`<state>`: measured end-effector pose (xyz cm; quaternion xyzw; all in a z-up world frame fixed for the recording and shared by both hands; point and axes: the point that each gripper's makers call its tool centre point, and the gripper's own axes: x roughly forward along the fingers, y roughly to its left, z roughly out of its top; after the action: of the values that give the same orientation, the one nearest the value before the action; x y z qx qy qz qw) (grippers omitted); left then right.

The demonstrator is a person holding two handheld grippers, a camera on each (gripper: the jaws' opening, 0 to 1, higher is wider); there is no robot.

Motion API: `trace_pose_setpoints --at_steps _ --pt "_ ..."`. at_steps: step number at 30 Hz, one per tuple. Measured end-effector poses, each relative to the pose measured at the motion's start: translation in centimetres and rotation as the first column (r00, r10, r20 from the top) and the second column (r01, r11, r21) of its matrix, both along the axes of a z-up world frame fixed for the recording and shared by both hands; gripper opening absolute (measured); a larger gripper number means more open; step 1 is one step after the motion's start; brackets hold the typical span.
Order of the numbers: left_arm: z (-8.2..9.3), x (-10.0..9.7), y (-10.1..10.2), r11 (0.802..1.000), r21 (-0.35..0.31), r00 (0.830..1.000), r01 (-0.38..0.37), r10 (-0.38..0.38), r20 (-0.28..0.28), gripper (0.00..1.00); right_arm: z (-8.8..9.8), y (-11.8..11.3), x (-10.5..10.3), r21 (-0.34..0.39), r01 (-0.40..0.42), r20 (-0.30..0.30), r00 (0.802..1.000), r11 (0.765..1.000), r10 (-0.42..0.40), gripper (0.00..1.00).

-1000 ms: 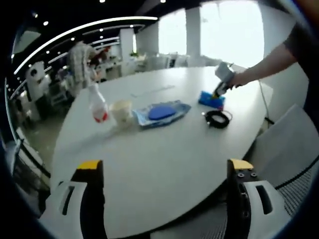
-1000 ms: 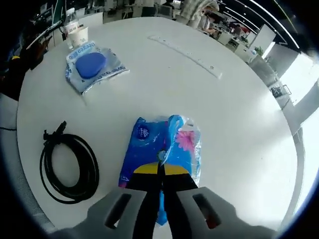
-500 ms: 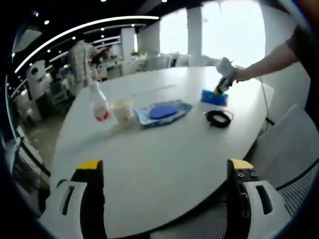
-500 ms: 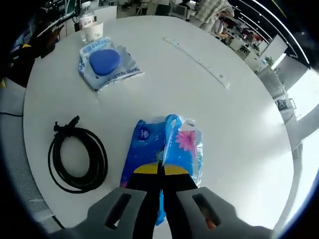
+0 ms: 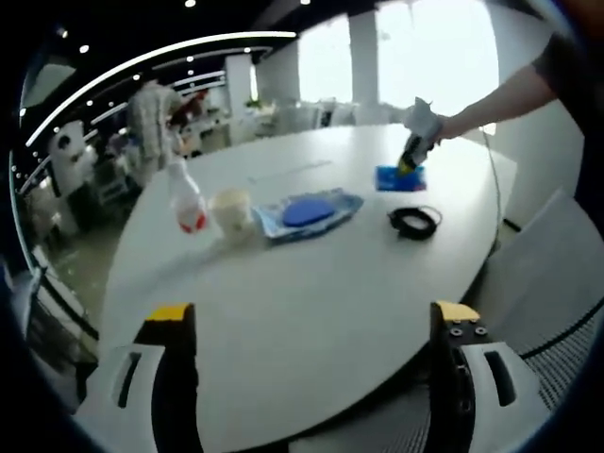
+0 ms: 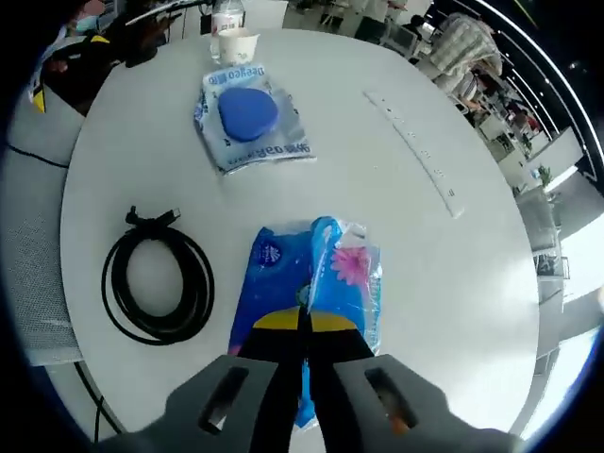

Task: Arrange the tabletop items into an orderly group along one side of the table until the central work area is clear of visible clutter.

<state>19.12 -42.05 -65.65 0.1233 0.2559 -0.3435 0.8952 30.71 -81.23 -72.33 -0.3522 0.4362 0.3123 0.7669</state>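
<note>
My right claw point(image 6: 304, 326) is pinched tight on a fold of the blue tissue pack point(image 6: 311, 288), low centre of the right gripper view. It looks light, squishy and crinkly, so I'd say the raised wrapper seam is the spot to grab; the film could slip. My arm reaches in from the upper right of the left gripper view. The cable point(image 6: 159, 288) sits to its left, the wipes point(image 6: 250, 118) further up. My left claw point(image 5: 307, 326) hangs wide apart, holding nothing, over the table point(image 5: 311, 283) edge.
</note>
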Motion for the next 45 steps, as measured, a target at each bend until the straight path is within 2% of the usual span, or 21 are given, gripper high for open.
trace_pose_setpoints --at_steps 2,5,9,12,23,26,32,35,40,43,45 --pt "-0.2 -0.1 0.1 1.000 0.007 1.000 0.001 -0.001 -0.005 1.00 0.0 0.7 0.0 0.010 -0.022 -0.008 1.000 1.000 0.022 0.00" --pt "-0.4 -0.3 0.1 1.000 0.019 1.000 0.008 -0.008 -0.007 0.99 -0.3 1.3 0.3 0.000 -0.104 -0.013 0.994 0.995 0.104 0.00" --pt "-0.2 -0.2 0.1 1.000 0.018 1.000 0.005 -0.005 -0.001 0.99 -0.9 2.0 0.6 -0.012 -0.149 -0.021 0.989 0.989 0.149 0.00" --pt "-0.3 -0.2 0.2 1.000 0.023 1.000 0.003 -0.003 -0.005 0.97 -1.8 2.5 1.0 -0.034 -0.216 -0.042 0.976 0.976 0.214 0.00" --pt "-0.6 -0.4 0.4 0.999 0.042 1.000 0.000 0.000 -0.003 0.95 -3.0 3.5 2.7 -0.104 -0.333 -0.064 0.943 0.937 0.327 0.00" --pt "-0.7 -0.6 0.5 0.999 0.050 1.000 0.001 0.000 -0.005 0.95 -3.2 3.3 3.1 -0.143 -0.379 -0.072 0.925 0.914 0.372 0.00" --pt "-0.9 -0.7 0.6 0.998 0.059 1.000 0.001 -0.001 -0.008 0.94 -4.0 3.1 3.9 -0.160 -0.415 -0.088 0.910 0.895 0.406 0.00" --pt "-1.0 -0.7 0.7 0.998 0.062 1.000 -0.001 0.002 -0.010 0.94 -4.3 2.9 4.1 -0.183 -0.446 -0.101 0.895 0.876 0.435 0.00" --pt "-1.0 -0.8 0.7 0.998 0.065 1.000 -0.002 0.002 -0.009 0.94 -4.7 2.7 4.3 -0.199 -0.461 -0.114 0.887 0.865 0.447 0.00" --pt "-0.9 -0.8 0.7 0.998 0.068 1.000 -0.004 0.005 -0.010 0.94 -4.4 3.0 3.7 -0.203 -0.466 -0.116 0.885 0.861 0.451 0.00" --pt "-1.0 -0.8 0.8 0.998 0.069 1.000 -0.005 0.005 -0.012 0.94 -4.5 3.1 3.6 -0.213 -0.483 -0.122 0.876 0.849 0.467 0.00"
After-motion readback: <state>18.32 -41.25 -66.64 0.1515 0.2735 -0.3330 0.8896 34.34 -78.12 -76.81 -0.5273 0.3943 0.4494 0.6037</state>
